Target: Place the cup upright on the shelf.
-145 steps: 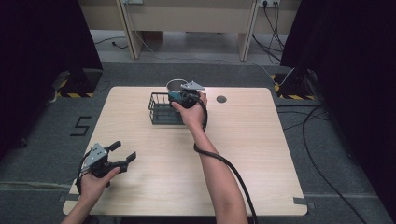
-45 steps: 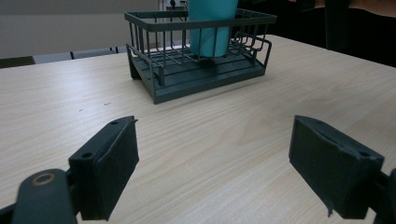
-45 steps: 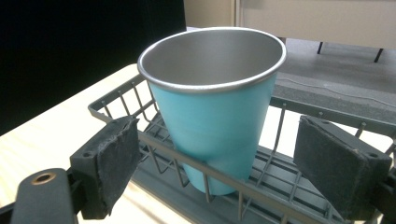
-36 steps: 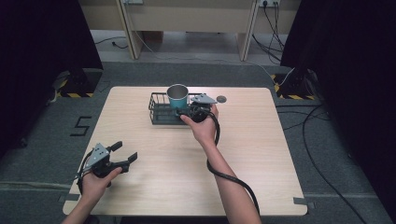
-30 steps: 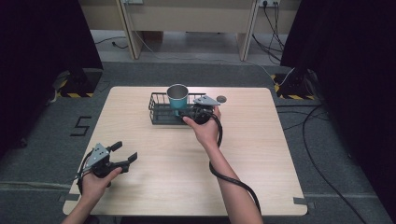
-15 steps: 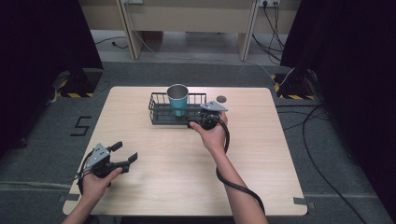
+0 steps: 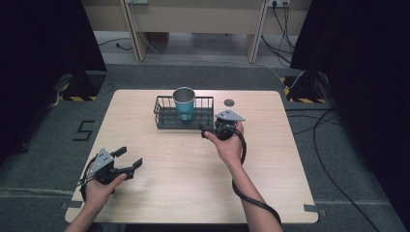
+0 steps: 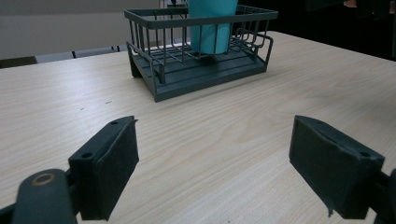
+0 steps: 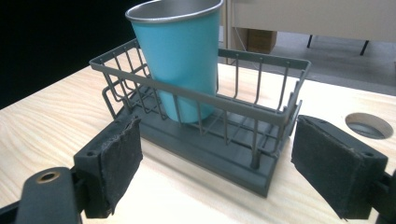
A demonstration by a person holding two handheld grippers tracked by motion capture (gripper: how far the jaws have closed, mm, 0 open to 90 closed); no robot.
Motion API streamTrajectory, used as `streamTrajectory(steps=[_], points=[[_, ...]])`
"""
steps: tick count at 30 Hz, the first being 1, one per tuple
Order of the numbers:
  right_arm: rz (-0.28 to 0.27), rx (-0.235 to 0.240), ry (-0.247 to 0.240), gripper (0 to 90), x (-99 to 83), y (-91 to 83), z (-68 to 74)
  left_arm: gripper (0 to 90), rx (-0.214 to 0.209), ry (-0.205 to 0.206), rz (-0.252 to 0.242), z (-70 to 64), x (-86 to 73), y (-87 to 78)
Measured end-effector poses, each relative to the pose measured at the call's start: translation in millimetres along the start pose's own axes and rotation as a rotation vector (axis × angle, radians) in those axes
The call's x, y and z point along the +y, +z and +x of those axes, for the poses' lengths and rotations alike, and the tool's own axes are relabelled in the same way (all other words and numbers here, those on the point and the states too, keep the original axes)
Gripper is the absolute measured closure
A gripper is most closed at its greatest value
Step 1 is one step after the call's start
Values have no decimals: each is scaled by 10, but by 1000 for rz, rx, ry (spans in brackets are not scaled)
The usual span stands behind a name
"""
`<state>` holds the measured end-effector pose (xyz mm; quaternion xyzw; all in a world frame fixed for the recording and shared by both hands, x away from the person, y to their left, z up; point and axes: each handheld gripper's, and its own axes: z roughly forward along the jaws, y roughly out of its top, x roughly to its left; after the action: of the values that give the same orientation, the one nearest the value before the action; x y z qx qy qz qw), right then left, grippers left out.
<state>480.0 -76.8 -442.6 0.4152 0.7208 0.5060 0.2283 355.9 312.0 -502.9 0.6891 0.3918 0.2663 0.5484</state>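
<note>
Beside the wire basket (image 7: 183, 113), right gripper (image 7: 212, 130) jaws spread; left gripper (image 7: 126, 159) likewise.

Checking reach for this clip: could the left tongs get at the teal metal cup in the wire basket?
Probably yes: the left tongs are open, with bare table before the dark wire basket holding the teal metal cup.

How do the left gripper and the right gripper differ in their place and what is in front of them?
The left gripper is at the near left part of the table, far from the wire basket; the right gripper is right beside the basket's corner. In the left gripper view the basket looks small and distant; in the right gripper view it stands close between the jaws, with the blue cup upright inside. Both grippers are open and hold nothing.
</note>
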Motion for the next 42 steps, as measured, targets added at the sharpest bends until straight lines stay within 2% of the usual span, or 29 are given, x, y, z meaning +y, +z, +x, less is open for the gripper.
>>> streamTrajectory(steps=[13, 28, 42], points=[[10, -16, 5, 174, -157, -272, -77, 148, 5, 1, 3, 1, -5, -1], [21, -60, 18, 180, -378, -609, -234, 147, 8, 3, 5, 0, -9, -1], [32, -82, 25, 180, -547, -802, -304, 148, 12, 4, 8, 0, -11, 0]])
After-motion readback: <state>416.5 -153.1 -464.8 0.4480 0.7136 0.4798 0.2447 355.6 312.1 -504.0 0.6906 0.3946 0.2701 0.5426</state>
